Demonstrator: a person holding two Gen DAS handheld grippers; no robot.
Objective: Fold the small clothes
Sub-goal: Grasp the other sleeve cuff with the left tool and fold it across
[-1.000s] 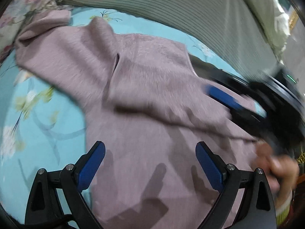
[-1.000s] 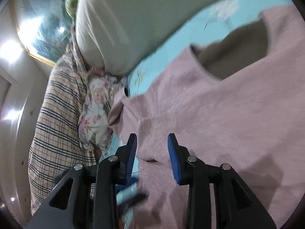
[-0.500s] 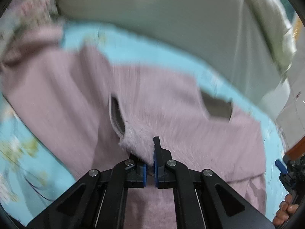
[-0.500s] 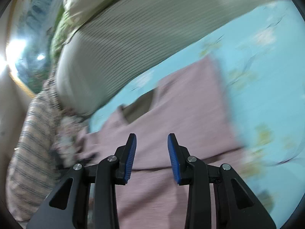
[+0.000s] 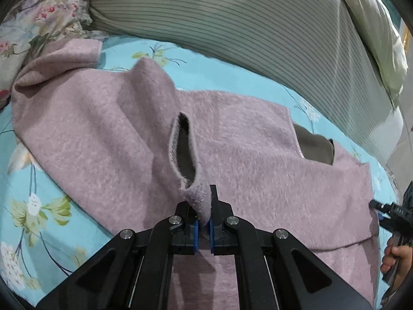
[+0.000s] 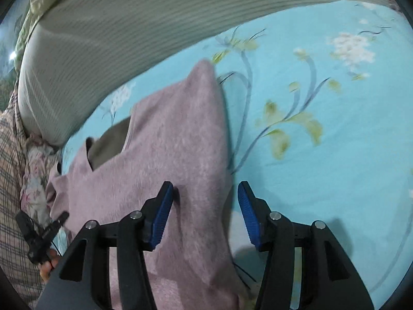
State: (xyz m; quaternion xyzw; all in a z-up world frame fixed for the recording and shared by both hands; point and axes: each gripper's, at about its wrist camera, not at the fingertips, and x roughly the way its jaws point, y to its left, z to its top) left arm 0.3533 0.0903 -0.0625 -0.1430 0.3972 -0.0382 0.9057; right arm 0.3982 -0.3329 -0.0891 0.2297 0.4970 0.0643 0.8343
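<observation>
A fuzzy mauve sweater (image 5: 232,139) lies spread across a bed covered by a turquoise sheet (image 5: 33,206) printed with pale flowers and green leaves. In the left wrist view its body fills the middle, one sleeve (image 5: 59,69) reaches to the far left, and the neck opening (image 5: 313,147) shows a grey-brown lining at the right. A sleeve cuff (image 5: 189,155) stands up from the body, its opening gaping towards the camera. The left claw (image 5: 204,222) is pinched tight on the near edge of that cuff, the fabric squeezed between its blue pads with almost no gap. In the right wrist view the sweater (image 6: 167,160) occupies the left half, its right edge running down the middle of the picture against bare sheet (image 6: 322,142). The right claw (image 6: 205,206) is spread wide and holds nothing: its left finger rests over the sweater and its right finger over the sheet, so the garment's edge lies between them. Whether the tips touch the fabric cannot be told. Beyond the sweater, on the far side, lies a large striped bolster (image 5: 258,25), with a floral pillow (image 5: 33,20) at its far left end. In the right wrist view a plaid cloth (image 6: 11,193) lies at the left edge.
</observation>
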